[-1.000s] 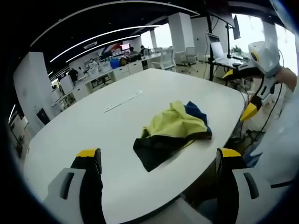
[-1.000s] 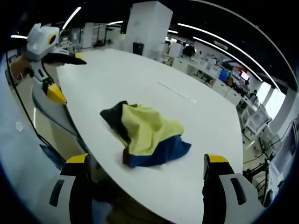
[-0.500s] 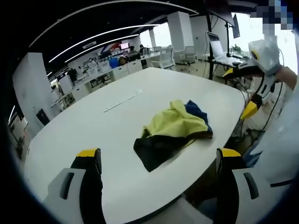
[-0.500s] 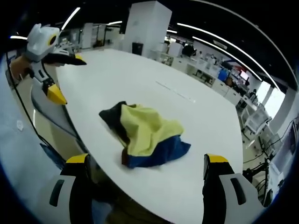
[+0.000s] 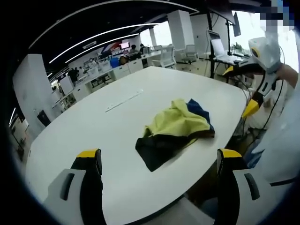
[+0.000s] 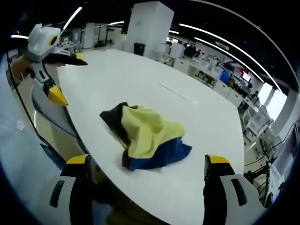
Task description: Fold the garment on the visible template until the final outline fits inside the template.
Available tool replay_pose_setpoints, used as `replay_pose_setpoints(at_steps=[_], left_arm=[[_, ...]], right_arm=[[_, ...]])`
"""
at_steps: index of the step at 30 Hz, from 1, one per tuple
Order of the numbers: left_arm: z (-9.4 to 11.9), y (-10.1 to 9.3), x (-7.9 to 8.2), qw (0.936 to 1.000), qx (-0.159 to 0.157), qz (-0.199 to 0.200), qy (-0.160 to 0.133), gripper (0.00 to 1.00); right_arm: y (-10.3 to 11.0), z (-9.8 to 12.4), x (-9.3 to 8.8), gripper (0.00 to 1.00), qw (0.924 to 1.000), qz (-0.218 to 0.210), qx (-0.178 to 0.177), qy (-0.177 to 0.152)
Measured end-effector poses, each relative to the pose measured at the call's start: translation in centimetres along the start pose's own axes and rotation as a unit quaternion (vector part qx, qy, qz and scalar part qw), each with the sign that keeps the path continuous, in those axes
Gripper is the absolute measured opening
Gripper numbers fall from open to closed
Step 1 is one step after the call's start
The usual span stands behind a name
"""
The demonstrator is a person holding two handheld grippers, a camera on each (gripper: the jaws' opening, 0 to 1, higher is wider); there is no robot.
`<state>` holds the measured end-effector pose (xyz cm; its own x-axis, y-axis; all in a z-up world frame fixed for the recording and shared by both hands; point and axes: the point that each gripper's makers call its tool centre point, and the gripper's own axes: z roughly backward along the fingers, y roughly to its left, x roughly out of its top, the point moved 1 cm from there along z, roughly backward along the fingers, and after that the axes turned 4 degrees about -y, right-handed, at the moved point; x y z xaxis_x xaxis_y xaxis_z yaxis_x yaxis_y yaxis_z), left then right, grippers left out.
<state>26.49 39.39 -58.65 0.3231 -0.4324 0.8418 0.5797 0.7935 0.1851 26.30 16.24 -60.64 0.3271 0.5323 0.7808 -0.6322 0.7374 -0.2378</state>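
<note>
Garment [image 5: 175, 132] sits crumpled near the table [image 5: 93, 126] edge, untouched. Left gripper [image 5: 159, 161] and right gripper [image 6: 147, 166] both hover released, grasping nothing.

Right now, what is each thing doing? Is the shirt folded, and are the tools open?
Yellow, blue and black cloth garment: crumpled in a heap, not folded.
White oval table: garment lying near its edge.
Left tool: open, holding nothing, short of the garment.
Right tool: open, holding nothing, short of the garment.
</note>
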Motion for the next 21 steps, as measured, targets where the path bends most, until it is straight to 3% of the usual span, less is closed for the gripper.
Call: replay_pose_setpoints(at_steps=[21], left_arm=[[-0.07, -0.03, -0.75, 0.9999, 0.007, 0.001, 0.008, 1.00]], right_arm=[[-0.05, 0.06, -0.45, 1.00, 1.0000, -0.002, -0.001, 0.001]])
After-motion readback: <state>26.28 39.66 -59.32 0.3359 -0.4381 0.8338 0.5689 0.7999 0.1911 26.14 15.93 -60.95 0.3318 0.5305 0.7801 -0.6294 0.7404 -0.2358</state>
